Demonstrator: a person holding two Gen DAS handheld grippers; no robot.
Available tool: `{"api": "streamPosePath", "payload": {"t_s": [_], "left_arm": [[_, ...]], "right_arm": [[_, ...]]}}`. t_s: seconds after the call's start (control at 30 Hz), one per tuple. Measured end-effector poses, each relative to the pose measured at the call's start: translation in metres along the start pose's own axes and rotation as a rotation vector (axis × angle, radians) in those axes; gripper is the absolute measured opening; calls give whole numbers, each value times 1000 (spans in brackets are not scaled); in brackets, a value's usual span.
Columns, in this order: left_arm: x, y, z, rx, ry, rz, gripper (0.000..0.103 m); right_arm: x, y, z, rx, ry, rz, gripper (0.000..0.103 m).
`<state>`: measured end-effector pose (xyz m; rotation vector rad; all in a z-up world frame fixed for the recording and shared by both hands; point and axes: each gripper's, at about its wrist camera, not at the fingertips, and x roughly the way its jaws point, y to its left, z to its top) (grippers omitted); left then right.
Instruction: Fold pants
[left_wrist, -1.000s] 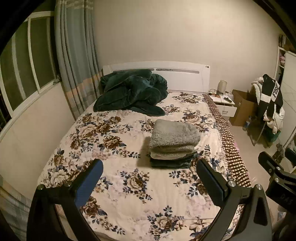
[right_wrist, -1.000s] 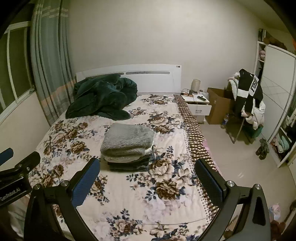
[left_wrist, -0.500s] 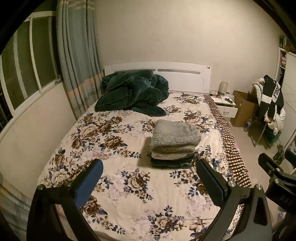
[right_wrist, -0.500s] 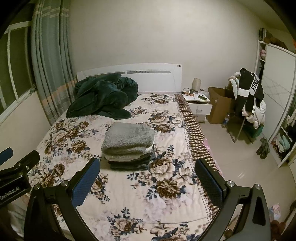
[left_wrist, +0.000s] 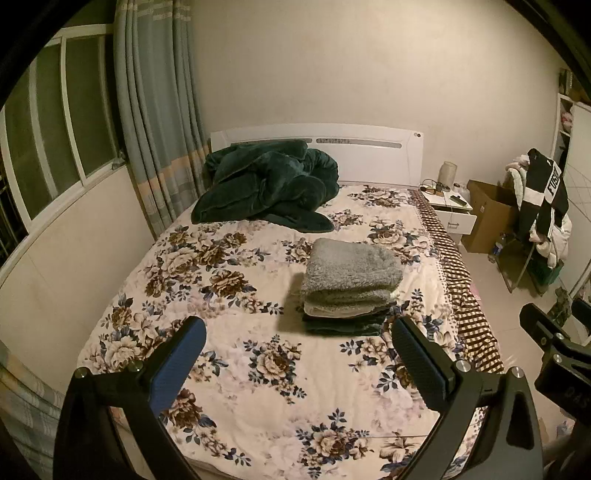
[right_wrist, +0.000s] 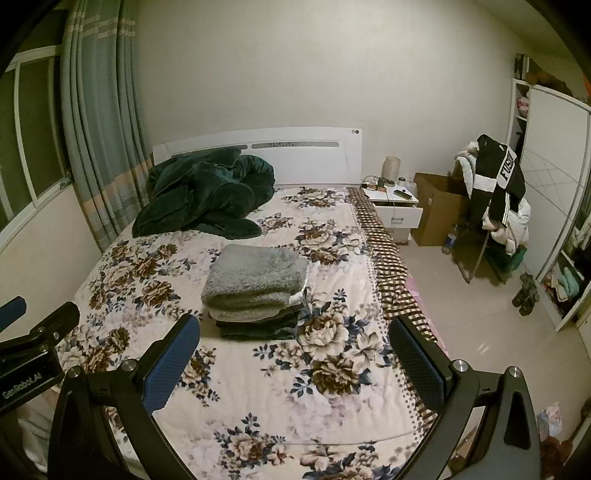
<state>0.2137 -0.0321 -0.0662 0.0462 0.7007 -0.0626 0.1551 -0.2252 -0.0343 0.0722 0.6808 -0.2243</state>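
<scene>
While both grippers stay open, nothing changes.

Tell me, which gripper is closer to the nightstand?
Right, probably. The right gripper hangs over the bed's nightstand side; the left gripper hangs farther toward the window side. Both are far from it.

Folded stack (left_wrist: 349, 284) on bed (left_wrist: 229, 373)
</scene>
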Motion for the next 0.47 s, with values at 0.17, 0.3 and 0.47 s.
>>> {"api": "streamPosePath", "payload": {"t_s": [0.17, 0.3, 0.47], "left_arm": [[0, -1, 0, 3, -3, 7, 103], [-1, -2, 0, 1, -4, 9, 103], [-5, 0, 3, 6, -21, 15, 103]], "right_arm": [[-3, 0, -2, 2, 1, 3, 103], [-3, 1, -3, 0, 1, 6, 103], [-4, 1, -2, 1, -1, 9, 103]]}}
